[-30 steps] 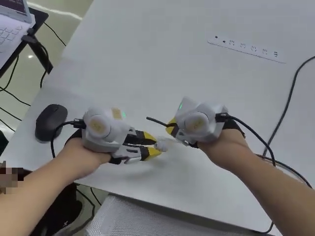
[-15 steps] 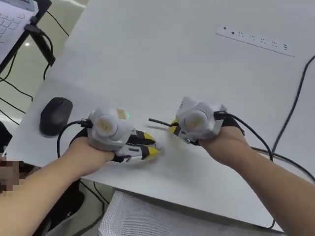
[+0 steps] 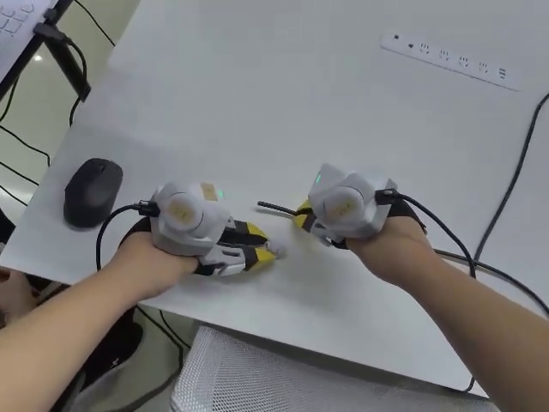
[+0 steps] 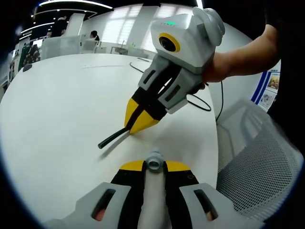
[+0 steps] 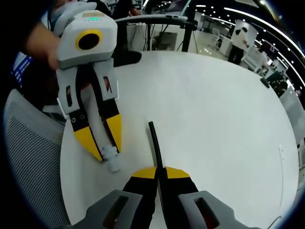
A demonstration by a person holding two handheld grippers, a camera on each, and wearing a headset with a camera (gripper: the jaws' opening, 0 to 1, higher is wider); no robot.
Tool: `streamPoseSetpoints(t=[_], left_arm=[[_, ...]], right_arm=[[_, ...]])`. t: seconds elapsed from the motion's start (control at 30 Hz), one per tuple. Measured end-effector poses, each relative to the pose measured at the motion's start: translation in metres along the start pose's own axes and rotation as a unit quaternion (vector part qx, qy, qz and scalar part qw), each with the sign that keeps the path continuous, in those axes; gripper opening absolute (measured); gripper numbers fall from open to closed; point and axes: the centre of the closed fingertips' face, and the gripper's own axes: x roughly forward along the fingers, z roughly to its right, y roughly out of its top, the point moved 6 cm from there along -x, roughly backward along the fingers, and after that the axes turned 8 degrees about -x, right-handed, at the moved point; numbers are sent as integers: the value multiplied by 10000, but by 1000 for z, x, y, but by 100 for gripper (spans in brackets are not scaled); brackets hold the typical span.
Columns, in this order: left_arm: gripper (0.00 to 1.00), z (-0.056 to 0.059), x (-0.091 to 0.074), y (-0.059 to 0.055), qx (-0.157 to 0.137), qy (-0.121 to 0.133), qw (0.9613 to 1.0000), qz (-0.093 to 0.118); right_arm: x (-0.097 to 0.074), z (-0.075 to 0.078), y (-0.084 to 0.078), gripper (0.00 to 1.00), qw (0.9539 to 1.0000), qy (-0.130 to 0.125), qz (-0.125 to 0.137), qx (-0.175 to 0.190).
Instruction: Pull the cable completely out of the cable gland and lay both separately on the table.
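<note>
So I've got my left tongs (image 4: 153, 168) clamped on the white cable gland (image 4: 154, 157) and my right tongs (image 5: 159, 172) pinching the black cable (image 5: 153, 140), both low by the table (image 3: 257, 103), close together but not touching.

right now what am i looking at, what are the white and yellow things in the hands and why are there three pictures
No robot here: a person holds a hand-held clamp, called a gripper, in each hand. One picture comes from a headset camera looking down at the white table. The two round ones come from cameras riding on the grippers. The left gripper is shut on a small white cable gland, a fitting that a wire passes through. The right gripper is shut on a black cable, which is already free of the gland. A computer mouse and a power strip also lie on the table.
</note>
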Motion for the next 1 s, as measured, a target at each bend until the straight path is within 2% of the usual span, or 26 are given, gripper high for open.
streamPoseSetpoints(t=[0.17, 0.47, 0.87, 1.0], left_arm=[[15, 0, 0, 0, -38, 28, 10000, -40], [15, 2, 0, -1, 127, 57, 9999, -96], [16, 1, -2, -1, 54, 134, 9999, -80], [16, 2, -2, -1, 49, 142, 9998, -103]], right_arm=[[0, -1, 0, 0, 10000, -9, -11, -53], [1, 0, 0, 1, 10000, -38, -64, -65], [0, 0, 2, 3, 9995, -96, -199, -209], [-2, 2, 1, 8, 9993, -152, -248, -237]])
